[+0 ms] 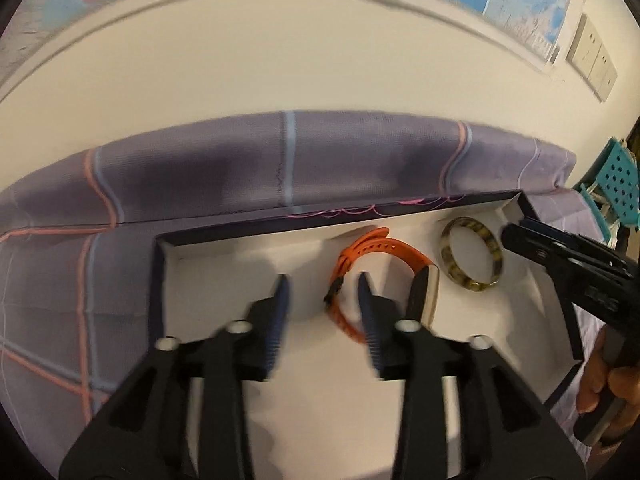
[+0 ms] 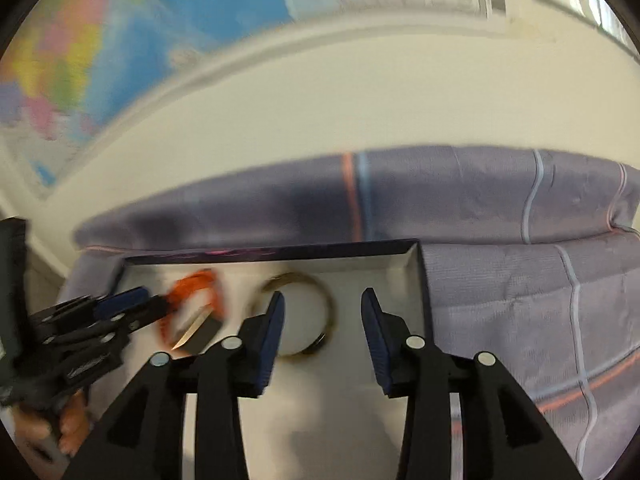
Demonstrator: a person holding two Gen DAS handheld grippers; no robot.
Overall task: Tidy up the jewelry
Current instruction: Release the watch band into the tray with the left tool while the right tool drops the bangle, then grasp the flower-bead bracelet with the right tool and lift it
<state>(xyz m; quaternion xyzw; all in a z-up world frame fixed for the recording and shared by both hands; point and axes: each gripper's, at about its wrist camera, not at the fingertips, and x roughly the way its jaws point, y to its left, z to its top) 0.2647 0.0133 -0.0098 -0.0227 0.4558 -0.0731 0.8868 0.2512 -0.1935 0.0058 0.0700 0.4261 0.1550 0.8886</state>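
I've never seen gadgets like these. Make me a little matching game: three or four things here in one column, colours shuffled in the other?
1. watch strap
2. bangle
3. bedsheet
4. inside of the box

a. white
b. purple with pink and blue lines
c. orange
d. mottled yellow and brown

Pairs: 1-c, 2-d, 3-b, 4-a

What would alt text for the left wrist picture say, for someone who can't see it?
The left gripper, jaws open and empty, hovers over a white-lined tray holding an orange watch and a mottled bangle. The right gripper reaches in beside the bangle; purple checked fabric lies behind.
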